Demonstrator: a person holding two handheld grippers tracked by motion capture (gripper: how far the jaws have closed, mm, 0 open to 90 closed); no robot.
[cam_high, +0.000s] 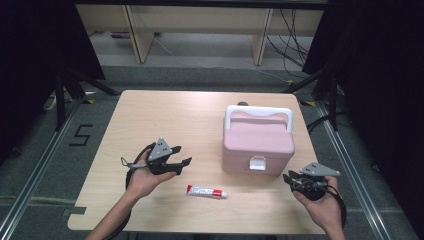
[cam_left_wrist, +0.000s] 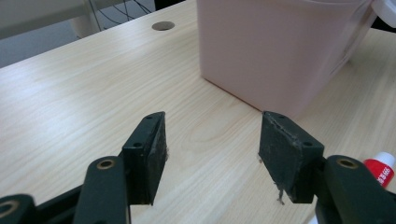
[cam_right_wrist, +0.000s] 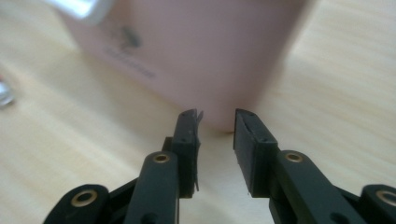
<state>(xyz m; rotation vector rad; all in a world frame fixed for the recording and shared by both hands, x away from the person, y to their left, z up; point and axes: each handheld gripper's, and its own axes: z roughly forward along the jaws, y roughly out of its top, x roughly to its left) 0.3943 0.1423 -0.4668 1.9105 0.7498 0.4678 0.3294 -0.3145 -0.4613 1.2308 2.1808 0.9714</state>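
A pink box (cam_high: 257, 142) with a white handle (cam_high: 258, 112) and a white front latch stands shut on the right half of the wooden table (cam_high: 165, 115). A white tube with a red end (cam_high: 206, 191) lies in front of it, near the front edge. My left gripper (cam_high: 181, 156) is held left of the box, pointing at it, jaws open and empty. In the left gripper view the gripper (cam_left_wrist: 212, 149) faces the box's side (cam_left_wrist: 280, 46), and the tube (cam_left_wrist: 380, 169) shows at the right edge. My right gripper (cam_high: 289, 179) sits by the box's front right corner. In its own view, that gripper (cam_right_wrist: 215, 140) stands open with nothing between the jaws, close to the box (cam_right_wrist: 196, 46).
A round cable hole (cam_left_wrist: 163, 25) lies in the table behind the box. Black stand legs (cam_high: 75, 85) rise at both sides of the table. A floor mark "5" (cam_high: 80, 135) is at the left. Pale shelf legs (cam_high: 137, 35) and cables stand beyond the far edge.
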